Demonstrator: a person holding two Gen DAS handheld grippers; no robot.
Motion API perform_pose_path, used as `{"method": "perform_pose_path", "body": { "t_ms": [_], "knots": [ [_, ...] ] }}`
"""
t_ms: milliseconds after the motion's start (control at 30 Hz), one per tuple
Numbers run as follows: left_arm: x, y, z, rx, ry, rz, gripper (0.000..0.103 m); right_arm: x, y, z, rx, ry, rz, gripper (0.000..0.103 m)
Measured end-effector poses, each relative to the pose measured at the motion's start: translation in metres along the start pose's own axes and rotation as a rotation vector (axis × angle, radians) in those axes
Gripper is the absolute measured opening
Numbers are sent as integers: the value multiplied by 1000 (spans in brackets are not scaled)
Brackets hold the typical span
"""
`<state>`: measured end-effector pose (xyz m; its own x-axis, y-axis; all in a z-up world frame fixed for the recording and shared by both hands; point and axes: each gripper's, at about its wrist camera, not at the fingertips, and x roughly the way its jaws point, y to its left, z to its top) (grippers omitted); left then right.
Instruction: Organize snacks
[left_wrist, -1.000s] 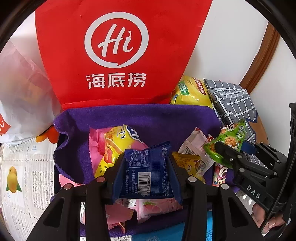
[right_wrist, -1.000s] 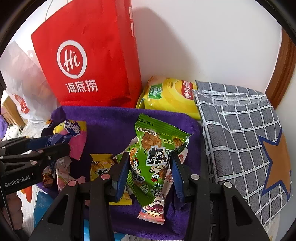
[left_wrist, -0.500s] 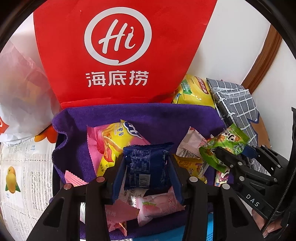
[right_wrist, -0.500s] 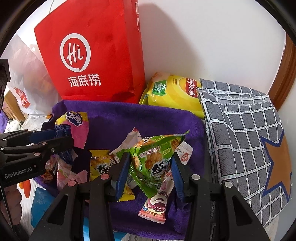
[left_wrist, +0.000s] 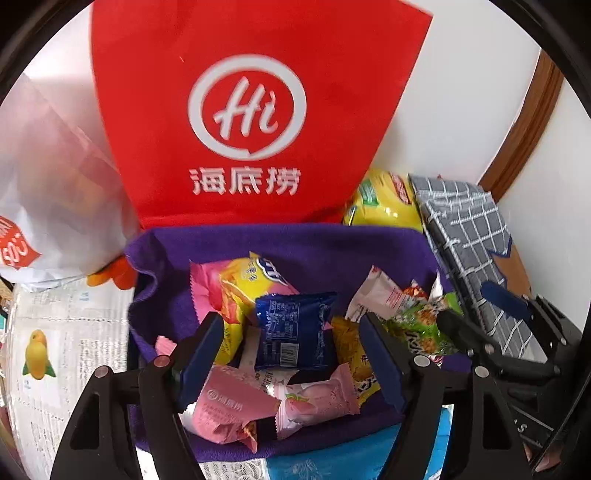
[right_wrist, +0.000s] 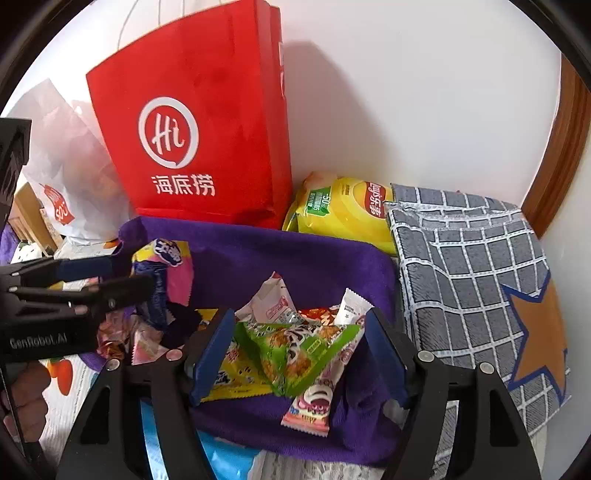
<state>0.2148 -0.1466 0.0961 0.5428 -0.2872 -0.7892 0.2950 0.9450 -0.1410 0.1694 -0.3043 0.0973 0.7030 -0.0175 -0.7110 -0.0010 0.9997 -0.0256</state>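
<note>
The purple cloth-lined bin (left_wrist: 332, 243) holds several snack packets. My left gripper (left_wrist: 291, 354) hovers over it with its jaws opening. A blue packet (left_wrist: 295, 332) lies loose between them on pink packets (left_wrist: 236, 406), clear of both pads. In the right wrist view my right gripper (right_wrist: 299, 354) is opening too. A green packet (right_wrist: 295, 354) rests on the pile in the bin (right_wrist: 295, 258) between its pads, untouched. Each gripper shows at the edge of the other's view: the right gripper (left_wrist: 476, 314) and the left gripper (right_wrist: 122, 277).
A red paper bag (left_wrist: 251, 110) stands against the wall behind the bin. A yellow chips bag (right_wrist: 343, 206) and a grey checked cloth (right_wrist: 472, 266) lie to the right. A white plastic bag (left_wrist: 48, 184) sits left, on a printed table cover (left_wrist: 55, 350).
Both grippers have opened. The blue packet dropped out of the left one and the green packet out of the right, each now lying on the pile. The right gripper rose slightly.
</note>
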Motion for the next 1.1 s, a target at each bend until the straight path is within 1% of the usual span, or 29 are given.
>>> {"method": "perform_pose_path", "body": {
  "t_ms": [33,67,233,433,567,767,833,900,1000,1033,1100],
  "knots": [
    [-5,-1,0,4,-3,1,81,-3,0,0,1,-2,-4,77],
    [-8,-2,-1,7,-3,3,83,-8,0,0,3,-5,-6,77],
    [-37,-5,-10,25,-28,40,86,-36,-2,-3,28,-23,-20,77],
    [-77,-7,-25,28,-50,42,86,-74,2,-11,42,-30,-38,77],
    [-108,-8,-39,24,-72,47,86,-103,10,-21,44,-38,-24,77],
    [-151,-13,-65,27,-102,70,87,-147,22,-46,50,-65,-46,77],
    [-164,-14,-75,30,-114,79,87,-158,24,-54,47,-71,-50,81],
    [-176,-15,-86,27,-128,82,87,-171,26,-63,46,-81,-55,81],
    [-195,-17,-103,20,-148,87,87,-192,29,-78,49,-97,-62,85],
    [-203,-19,-110,24,-158,86,87,-199,30,-82,54,-104,-66,91],
    [-213,-21,-121,31,-170,91,87,-215,30,-93,73,-126,-62,100]
  ]
}}
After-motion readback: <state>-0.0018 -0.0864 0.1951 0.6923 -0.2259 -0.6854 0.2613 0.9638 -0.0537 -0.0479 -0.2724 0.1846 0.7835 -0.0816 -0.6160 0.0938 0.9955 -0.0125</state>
